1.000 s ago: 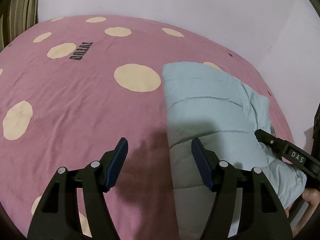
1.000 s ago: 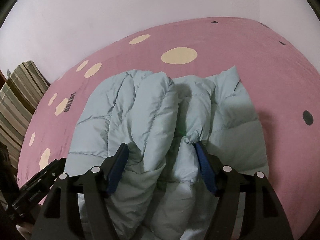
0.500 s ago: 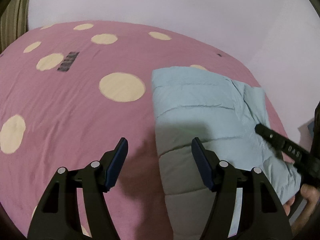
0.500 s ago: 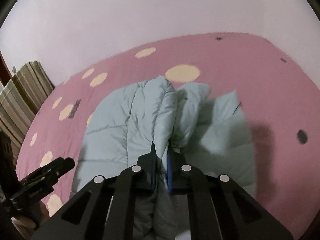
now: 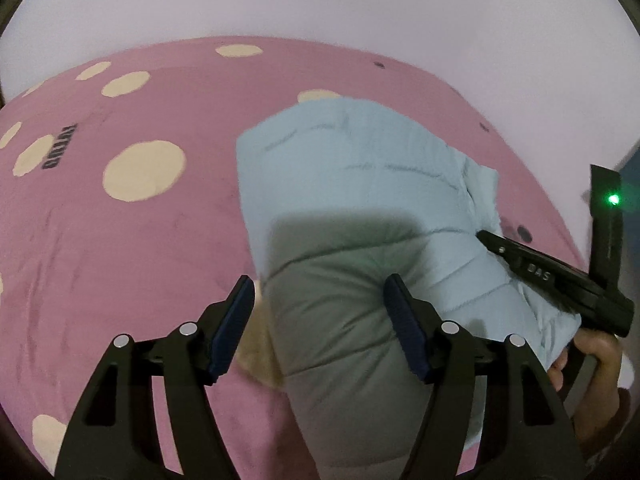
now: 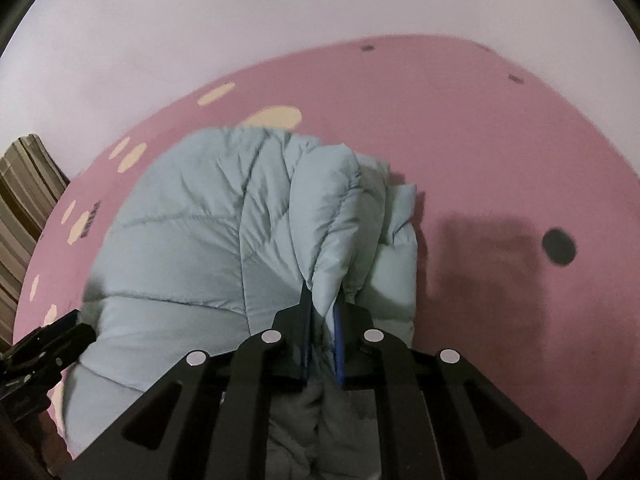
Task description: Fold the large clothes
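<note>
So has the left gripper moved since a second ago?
Yes. The left gripper has shifted right over the pink bedspread: its open jaws now straddle the pale blue jacket edge, earlier mostly over bare bedspread.

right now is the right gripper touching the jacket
Touching. The right wrist view shows the right gripper shut on a fold of the pale blue jacket, fabric pinched between its pads.
</note>
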`<state>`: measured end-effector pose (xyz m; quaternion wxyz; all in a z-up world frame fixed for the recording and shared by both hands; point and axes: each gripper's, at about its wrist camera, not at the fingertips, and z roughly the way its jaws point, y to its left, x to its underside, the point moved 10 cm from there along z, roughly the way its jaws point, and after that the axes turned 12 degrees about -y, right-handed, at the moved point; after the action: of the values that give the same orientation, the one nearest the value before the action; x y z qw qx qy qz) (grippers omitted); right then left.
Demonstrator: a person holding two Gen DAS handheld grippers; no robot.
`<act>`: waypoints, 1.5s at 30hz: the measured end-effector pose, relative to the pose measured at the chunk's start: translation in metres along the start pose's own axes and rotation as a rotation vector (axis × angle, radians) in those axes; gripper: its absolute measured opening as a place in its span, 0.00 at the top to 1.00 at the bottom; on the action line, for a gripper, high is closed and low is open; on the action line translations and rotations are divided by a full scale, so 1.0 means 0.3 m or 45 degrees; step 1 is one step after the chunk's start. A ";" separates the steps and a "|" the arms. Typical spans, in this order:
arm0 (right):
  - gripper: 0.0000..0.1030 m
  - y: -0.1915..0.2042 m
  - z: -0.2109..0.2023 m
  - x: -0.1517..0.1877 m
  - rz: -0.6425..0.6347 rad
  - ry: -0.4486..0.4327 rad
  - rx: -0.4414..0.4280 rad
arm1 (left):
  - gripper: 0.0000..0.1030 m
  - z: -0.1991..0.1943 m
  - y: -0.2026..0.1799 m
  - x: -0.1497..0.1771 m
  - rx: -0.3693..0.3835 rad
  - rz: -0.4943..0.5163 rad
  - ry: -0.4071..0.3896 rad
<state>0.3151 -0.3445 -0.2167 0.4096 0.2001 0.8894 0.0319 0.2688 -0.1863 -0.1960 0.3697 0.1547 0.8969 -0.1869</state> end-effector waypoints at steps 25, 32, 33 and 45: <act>0.70 0.132 -0.280 0.039 -0.035 -0.137 -0.174 | 0.33 -0.050 -0.047 0.047 -0.012 -0.009 -0.032; 0.70 0.075 -0.124 0.180 -0.027 0.006 -0.127 | 0.31 0.052 -0.016 0.125 -0.045 -0.037 0.077; 0.70 0.072 -0.111 0.188 -0.027 0.002 -0.125 | 0.31 0.063 -0.010 0.134 -0.042 -0.053 0.083; 0.68 0.091 -0.144 0.178 -0.005 -0.058 -0.091 | 0.32 0.004 -0.010 0.119 -0.061 -0.058 0.037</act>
<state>0.2608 -0.2945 -0.2204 0.4367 0.1841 0.8786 0.0583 0.2440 -0.1844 -0.2218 0.3559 0.1280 0.9097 -0.1716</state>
